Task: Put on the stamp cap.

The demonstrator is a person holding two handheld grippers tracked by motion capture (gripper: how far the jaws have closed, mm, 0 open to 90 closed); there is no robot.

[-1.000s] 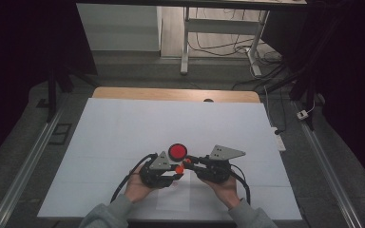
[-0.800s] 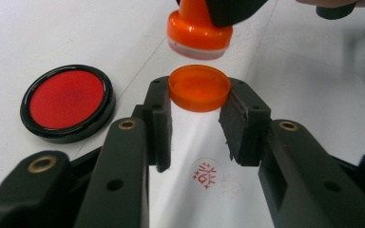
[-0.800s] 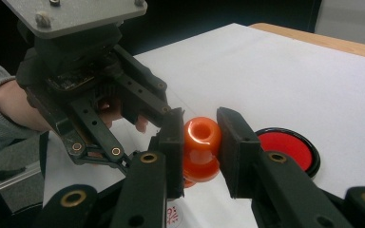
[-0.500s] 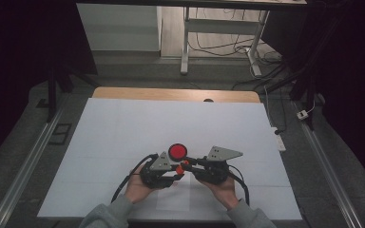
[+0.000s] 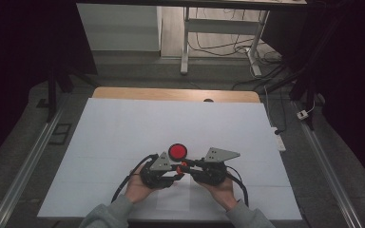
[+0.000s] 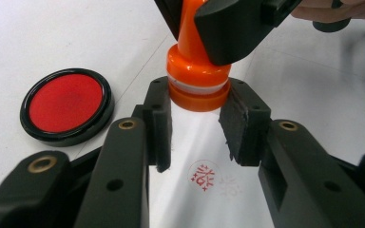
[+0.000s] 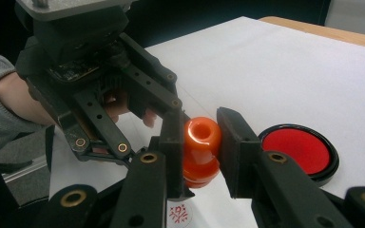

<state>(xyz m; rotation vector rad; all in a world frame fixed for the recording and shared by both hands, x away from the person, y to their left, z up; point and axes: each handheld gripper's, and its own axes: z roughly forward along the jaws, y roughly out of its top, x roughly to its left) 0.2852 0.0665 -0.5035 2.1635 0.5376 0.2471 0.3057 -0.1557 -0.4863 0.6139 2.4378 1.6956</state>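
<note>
An orange stamp (image 5: 183, 165) hangs just above the white paper, caught between both grippers. My left gripper (image 6: 199, 121) is shut on its wide orange base ring (image 6: 198, 97). My right gripper (image 7: 200, 129) is shut on its rounded handle (image 7: 201, 137), and its black jaw comes in from the top of the left gripper view. In the high view the left gripper (image 5: 177, 170) and right gripper (image 5: 187, 165) meet tip to tip near the front of the table. A round red ink pad (image 5: 177, 152) lies open just behind them. A red stamped mark (image 6: 203, 175) shows on the paper under the stamp.
A large white sheet (image 5: 123, 133) covers the table, with a wooden edge (image 5: 171, 94) at the far side. A fainter second print (image 6: 228, 185) sits beside the red mark. Cables trail from both grippers toward the person's sleeves. Desk legs and floor cables stand beyond the table.
</note>
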